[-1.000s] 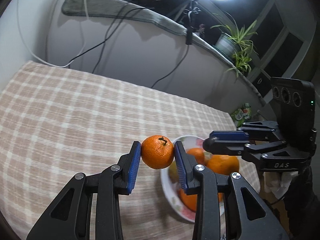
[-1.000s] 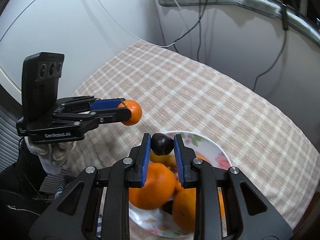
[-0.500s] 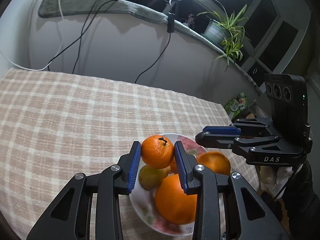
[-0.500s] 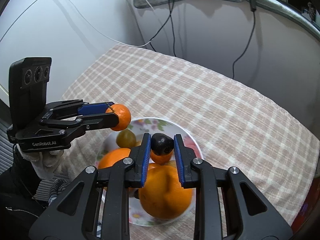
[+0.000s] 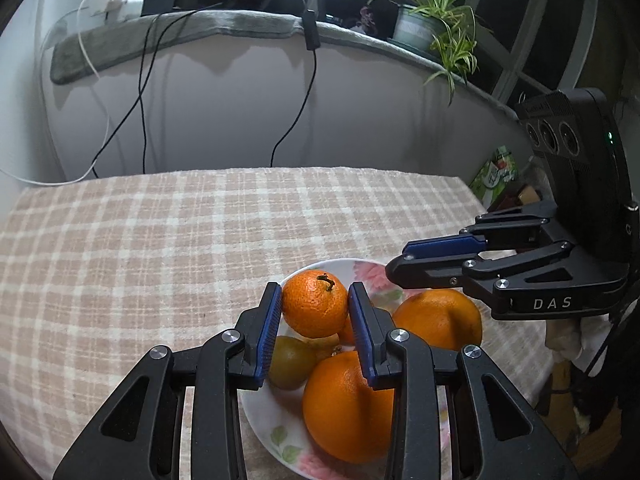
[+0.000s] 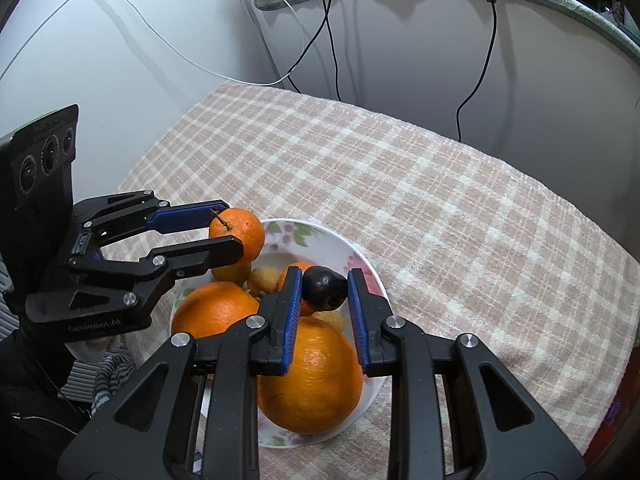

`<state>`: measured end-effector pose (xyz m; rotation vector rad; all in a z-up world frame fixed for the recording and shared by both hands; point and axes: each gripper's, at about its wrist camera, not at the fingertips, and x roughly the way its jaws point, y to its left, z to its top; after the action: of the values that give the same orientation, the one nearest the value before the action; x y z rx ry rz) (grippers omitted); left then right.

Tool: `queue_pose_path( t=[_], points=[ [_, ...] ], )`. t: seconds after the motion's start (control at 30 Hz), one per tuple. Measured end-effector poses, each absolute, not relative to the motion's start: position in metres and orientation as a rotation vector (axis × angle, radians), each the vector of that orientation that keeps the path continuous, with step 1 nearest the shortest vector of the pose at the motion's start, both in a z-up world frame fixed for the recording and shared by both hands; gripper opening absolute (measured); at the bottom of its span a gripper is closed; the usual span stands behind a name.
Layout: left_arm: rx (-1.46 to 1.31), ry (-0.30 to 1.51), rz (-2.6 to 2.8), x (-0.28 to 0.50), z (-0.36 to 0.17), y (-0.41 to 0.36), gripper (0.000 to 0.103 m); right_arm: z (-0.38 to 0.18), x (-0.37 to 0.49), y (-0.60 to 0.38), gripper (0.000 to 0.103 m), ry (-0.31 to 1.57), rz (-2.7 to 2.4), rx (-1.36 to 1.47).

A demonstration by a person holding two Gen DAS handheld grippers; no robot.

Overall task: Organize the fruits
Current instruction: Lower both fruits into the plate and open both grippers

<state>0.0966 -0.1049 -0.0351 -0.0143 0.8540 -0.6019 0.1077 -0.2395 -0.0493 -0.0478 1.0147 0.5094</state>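
Observation:
My left gripper [image 5: 315,312] is shut on a small mandarin [image 5: 315,305] with a stem and holds it above the left part of a flowered white bowl [image 5: 262,418]. The same mandarin [image 6: 240,234] shows in the right wrist view, clamped by the left gripper [image 6: 230,229] over the bowl's [image 6: 332,242] far left rim. My right gripper [image 6: 324,292] is shut on a small dark fruit [image 6: 324,287] over the bowl's middle. Inside the bowl lie two big oranges [image 6: 310,376] [image 6: 214,314], a greenish fruit [image 5: 290,356] and smaller yellowish ones [image 6: 264,278].
A checked pink-and-cream cloth [image 5: 140,240] covers the table. Cables [image 5: 140,92] hang down the pale wall behind it. A potted plant [image 5: 432,24] stands on the ledge. A green packet [image 5: 494,174] lies past the table's right end. A person's dark sleeve [image 6: 36,412] fills the lower left.
Both grippers have travelled in over the bowl with their fruits. The mandarin went from over the cloth beside the bowl to above its rim; the dark fruit sits lower over the oranges.

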Motion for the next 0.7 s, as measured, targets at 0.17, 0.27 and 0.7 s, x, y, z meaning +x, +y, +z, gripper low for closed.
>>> queue_pose_path(
  t=[0.17, 0.27, 0.7],
  points=[
    [0.013, 0.854, -0.594, 0.0970, -0.0372, -0.1086, 0.033, -0.0520, 0.1099, -0.2398, 0.024, 1.022, 0.508, -0.046],
    [0.018, 0.856, -0.593, 0.0973, -0.0380, -0.1092, 0.033, -0.0533, 0.1118, -0.2399, 0.024, 1.025, 0.507, -0.046],
    [0.015, 0.862, -0.585, 0.0982, -0.0383, -0.1070, 0.033, -0.0589, 0.1142, -0.2355, 0.024, 1.047, 0.517, -0.031]
  ],
)
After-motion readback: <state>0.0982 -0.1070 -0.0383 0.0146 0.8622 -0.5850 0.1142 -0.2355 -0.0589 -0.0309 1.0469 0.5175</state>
